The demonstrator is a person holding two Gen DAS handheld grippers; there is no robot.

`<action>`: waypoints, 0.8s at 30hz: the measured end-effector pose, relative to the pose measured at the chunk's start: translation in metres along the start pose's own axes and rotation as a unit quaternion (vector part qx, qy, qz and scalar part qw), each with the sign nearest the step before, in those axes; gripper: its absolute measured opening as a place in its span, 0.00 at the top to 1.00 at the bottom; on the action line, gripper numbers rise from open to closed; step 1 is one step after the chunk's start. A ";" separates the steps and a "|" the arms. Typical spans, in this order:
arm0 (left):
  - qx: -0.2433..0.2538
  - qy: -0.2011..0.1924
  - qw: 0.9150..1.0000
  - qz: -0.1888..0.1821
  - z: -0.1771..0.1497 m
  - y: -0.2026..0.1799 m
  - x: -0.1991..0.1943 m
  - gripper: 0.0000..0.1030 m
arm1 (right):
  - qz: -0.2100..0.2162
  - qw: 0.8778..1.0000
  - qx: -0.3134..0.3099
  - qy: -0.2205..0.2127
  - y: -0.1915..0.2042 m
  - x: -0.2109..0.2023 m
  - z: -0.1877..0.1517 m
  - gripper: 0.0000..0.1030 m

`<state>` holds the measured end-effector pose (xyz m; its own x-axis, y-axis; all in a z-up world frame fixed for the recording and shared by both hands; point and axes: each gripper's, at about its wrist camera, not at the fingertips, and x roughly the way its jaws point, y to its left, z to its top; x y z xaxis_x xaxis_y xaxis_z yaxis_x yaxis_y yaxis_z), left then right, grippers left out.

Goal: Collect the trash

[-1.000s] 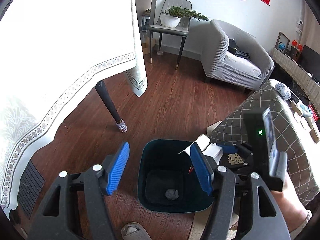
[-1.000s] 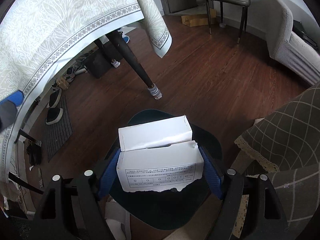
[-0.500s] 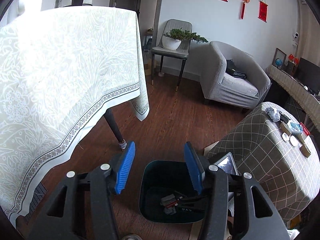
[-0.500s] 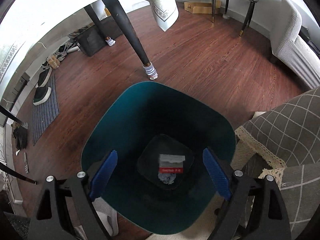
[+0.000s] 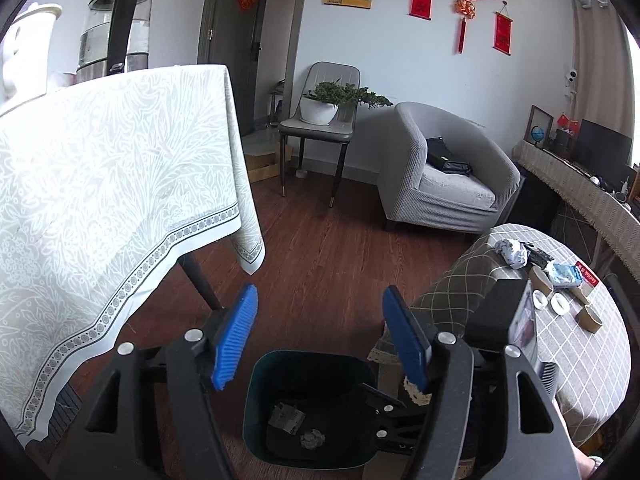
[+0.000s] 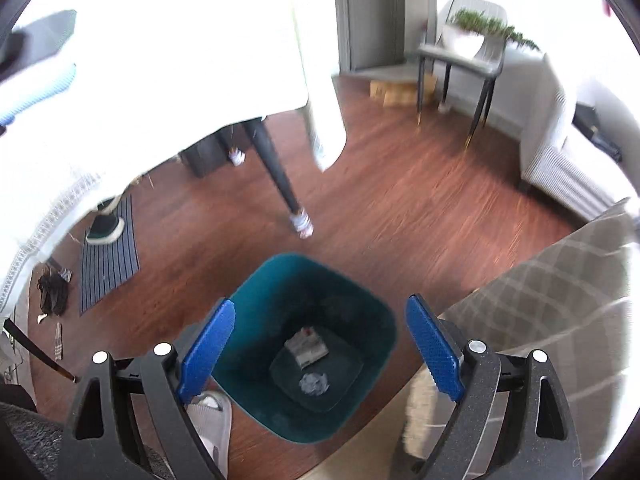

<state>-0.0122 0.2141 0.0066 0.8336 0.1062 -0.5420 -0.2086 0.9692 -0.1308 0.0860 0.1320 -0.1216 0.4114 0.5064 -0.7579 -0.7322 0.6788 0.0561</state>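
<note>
The wooden floor (image 6: 400,208) carried a teal bin (image 6: 352,364), which stood beside the low checked tabletop (image 5: 592,360); a small box (image 6: 306,346) and a crumpled wad (image 6: 314,383) lay on the bin's bottom. A striped mat (image 6: 106,256) lay under the cloth-covered tabletop (image 5: 100,184). On the checked tabletop lay crumpled paper (image 5: 511,252), a blue packet (image 5: 565,274) and small round dishes (image 5: 558,303)

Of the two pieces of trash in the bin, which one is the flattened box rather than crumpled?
The grey box, lying flat at the far side of the teal bin floor; the crumpled paper ball sits nearer the camera.
</note>
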 end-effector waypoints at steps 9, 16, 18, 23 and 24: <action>0.024 -0.015 0.999 -0.029 0.009 -0.052 0.004 0.24 | -0.047 0.995 0.035 -0.081 -0.058 -0.098 0.006 0.14; 0.042 -0.007 0.998 -0.054 0.007 -0.093 0.017 0.23 | -0.090 0.987 0.075 -0.107 -0.117 -0.154 -0.011 0.14; 0.044 -0.003 0.997 -0.068 0.005 -0.107 0.021 0.23 | -0.100 0.985 0.088 -0.109 -0.133 -0.165 -0.018 0.14; 0.064 0.011 0.993 -0.097 -0.003 -0.150 0.032 0.23 | -0.133 0.979 0.108 -0.107 -0.173 -0.191 -0.041 0.14; 0.069 0.013 0.992 -0.101 -0.004 -0.157 0.034 0.23 | -0.137 0.979 0.111 -0.105 -0.180 -0.196 -0.046 0.15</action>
<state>0.0468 0.0645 0.0053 0.8377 -0.0981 -0.5372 0.0352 0.9914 -0.1261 0.1118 -0.1140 -0.0132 0.6950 0.3719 -0.6153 -0.4527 0.8912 0.0274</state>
